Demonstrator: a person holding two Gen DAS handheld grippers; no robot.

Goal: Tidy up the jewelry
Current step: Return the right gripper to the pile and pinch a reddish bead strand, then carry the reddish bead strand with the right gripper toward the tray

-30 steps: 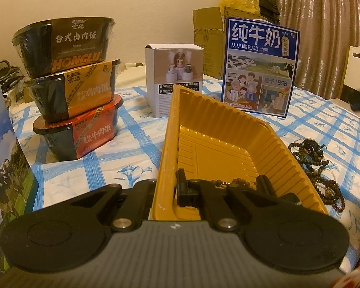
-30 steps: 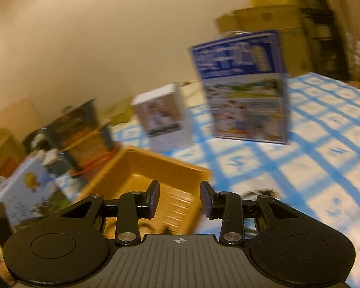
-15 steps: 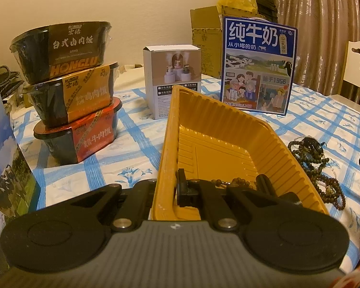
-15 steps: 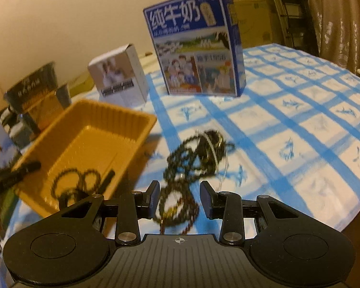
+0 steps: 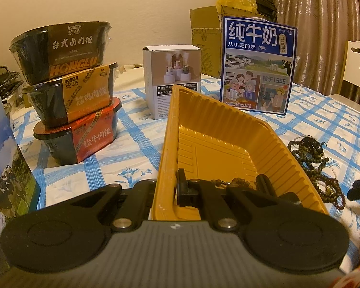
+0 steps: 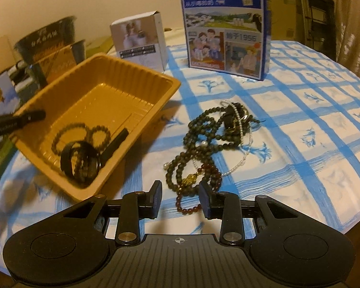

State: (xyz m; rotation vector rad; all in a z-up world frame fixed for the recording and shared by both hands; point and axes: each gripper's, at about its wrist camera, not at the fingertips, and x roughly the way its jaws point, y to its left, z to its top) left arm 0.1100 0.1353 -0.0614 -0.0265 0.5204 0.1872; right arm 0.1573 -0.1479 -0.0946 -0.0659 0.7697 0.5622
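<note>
Two tongs: my left tongs (image 5: 166,189) clamp yellow tray (image 5: 218,144) rim, right tongs (image 6: 180,198) just been closing, not gripping, w/ red bead bracelet (image 6: 199,187) between jaws on tabletop (image 6: 300,144).

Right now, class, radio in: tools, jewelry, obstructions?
Left tool shut on yellow tray rim. Right tool closing, unclamped, over red bracelet. Bead pile beside tray. Nothing blocking.

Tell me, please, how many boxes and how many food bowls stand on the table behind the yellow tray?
Food bowls: 3, stacked one on another.
Boxes: 2, the white box and the blue milk box.
Total: 5, all beyond the tray.
</note>
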